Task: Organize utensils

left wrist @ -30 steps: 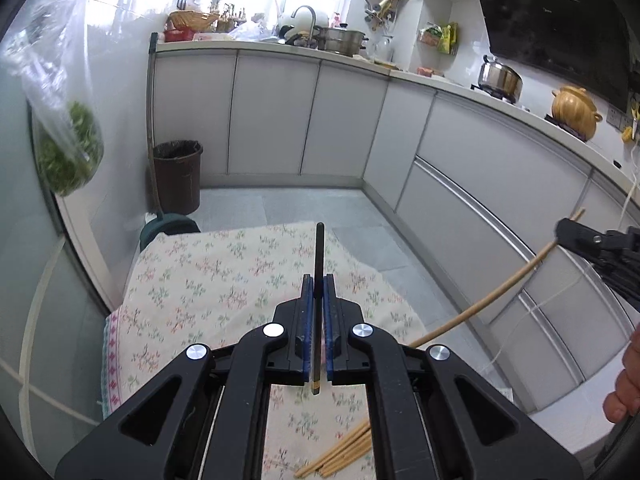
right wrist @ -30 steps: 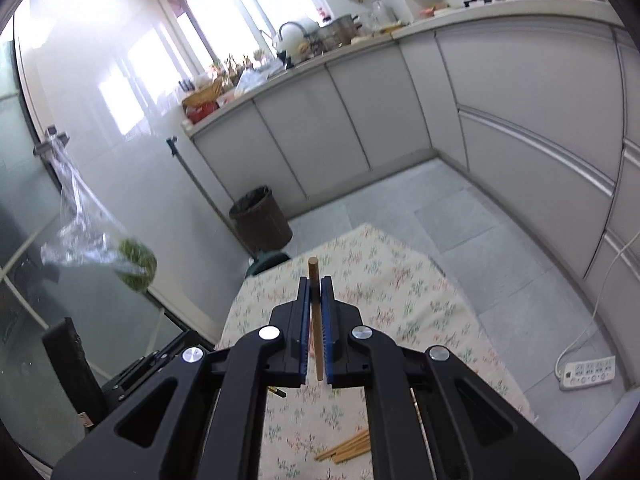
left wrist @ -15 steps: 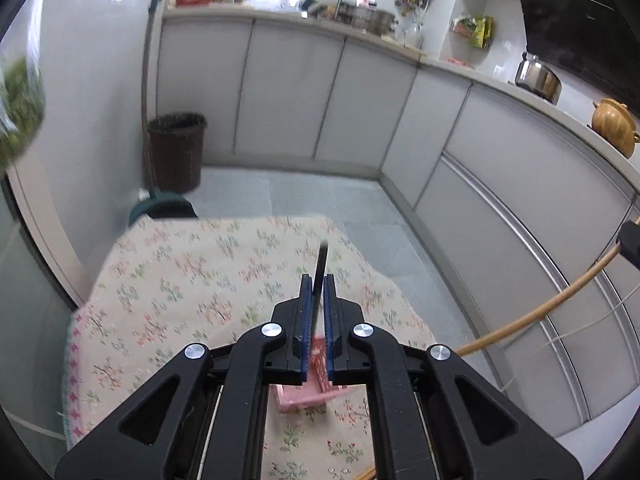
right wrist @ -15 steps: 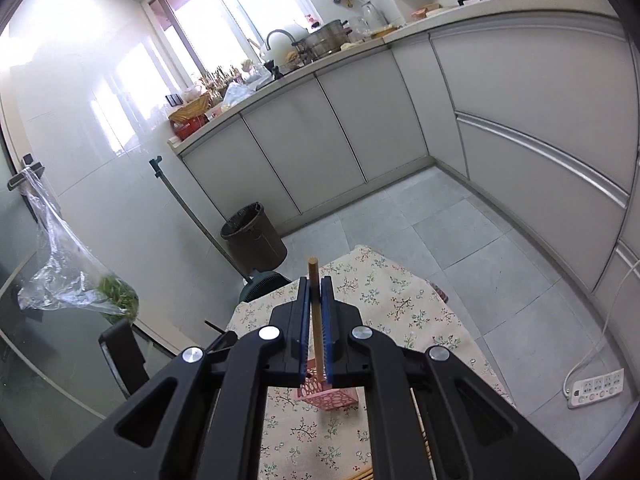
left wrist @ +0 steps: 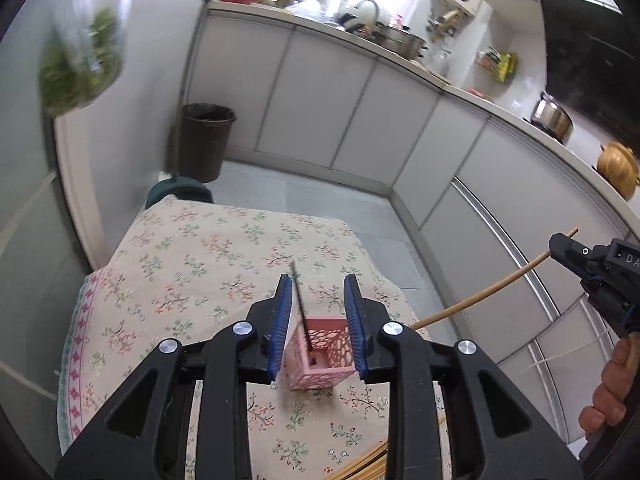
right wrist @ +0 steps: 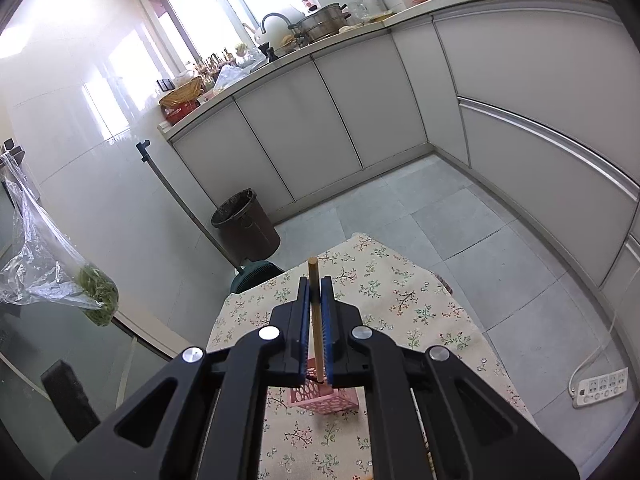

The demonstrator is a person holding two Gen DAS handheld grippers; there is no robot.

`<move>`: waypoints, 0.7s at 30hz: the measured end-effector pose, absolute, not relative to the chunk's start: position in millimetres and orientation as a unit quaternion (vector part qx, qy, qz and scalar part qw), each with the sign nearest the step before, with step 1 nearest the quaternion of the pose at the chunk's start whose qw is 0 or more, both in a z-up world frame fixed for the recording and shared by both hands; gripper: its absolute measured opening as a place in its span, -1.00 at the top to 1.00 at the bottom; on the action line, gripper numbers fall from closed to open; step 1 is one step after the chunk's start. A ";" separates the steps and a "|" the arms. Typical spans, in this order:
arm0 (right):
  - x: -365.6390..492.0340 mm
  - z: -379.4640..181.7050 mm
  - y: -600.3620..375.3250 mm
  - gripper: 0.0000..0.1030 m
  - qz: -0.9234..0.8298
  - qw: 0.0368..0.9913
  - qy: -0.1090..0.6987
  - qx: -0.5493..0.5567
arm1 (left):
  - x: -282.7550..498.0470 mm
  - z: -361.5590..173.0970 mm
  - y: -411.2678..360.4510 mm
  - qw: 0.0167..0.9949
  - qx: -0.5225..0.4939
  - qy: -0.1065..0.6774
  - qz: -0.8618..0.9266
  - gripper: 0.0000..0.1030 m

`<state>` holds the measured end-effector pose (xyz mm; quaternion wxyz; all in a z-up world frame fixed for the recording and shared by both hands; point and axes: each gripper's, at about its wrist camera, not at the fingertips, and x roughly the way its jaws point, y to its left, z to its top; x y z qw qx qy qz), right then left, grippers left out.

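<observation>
1. Now my left hand-held gripper (left wrist: 316, 318) is wide open, with its blue pads (left wrist: 281, 326) far apart.
2. A dark chopstick (left wrist: 301, 312) leans between those pads. I see a gap on each side of it, so nothing pinches it. Its low end is down inside the pink basket (left wrist: 322, 358).
3. That pink basket stands on the table (left wrist: 192, 264), which has a flowery cloth on it. The basket has little holes in its walls.
4. My right hand-held gripper (right wrist: 315, 334) is squeezed tight on a light wooden chopstick (right wrist: 314, 308). The stick points up past the fingertips.
5. From the right camera, the low end of this stick sits just above the pink basket (right wrist: 324, 400). I cannot tell if it touches the basket.
6. From the left camera, I see the right hand-held gripper (left wrist: 576, 258) off to the side, with the wooden chopstick (left wrist: 480, 300) running down toward the basket.
7. More wooden chopsticks (left wrist: 368, 462) lie on the table close to me, near the edge.
8. A brown bin (right wrist: 246, 226) stands on the floor past the table.
</observation>
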<state>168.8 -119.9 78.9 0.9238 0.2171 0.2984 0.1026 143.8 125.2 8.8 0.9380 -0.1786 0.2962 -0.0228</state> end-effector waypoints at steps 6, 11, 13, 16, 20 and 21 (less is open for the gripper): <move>178.9 73.0 -108.0 0.89 0.105 0.922 0.304 0.216 | 133.1 4.5 143.8 0.935 -0.177 0.306 0.014 0.44; 189.7 63.1 -93.8 0.89 0.102 0.923 0.310 0.203 | 130.2 6.3 142.8 0.939 -0.162 0.302 0.017 0.35; 197.7 55.1 -85.1 0.89 0.103 0.923 0.316 0.192 | 129.5 6.6 143.0 0.940 -0.160 0.300 0.018 0.29; 211.0 39.0 -71.5 0.83 0.111 0.919 0.331 0.182 | 130.5 4.1 142.5 0.939 -0.161 0.304 0.018 0.14; 217.9 16.2 -58.7 0.67 0.107 0.915 0.352 0.168 | 129.1 3.0 137.5 0.940 -0.148 0.307 0.014 0.14; 215.5 15.0 -57.6 0.64 0.103 0.918 0.348 0.161 | 128.4 4.1 135.6 0.941 -0.145 0.306 0.013 0.14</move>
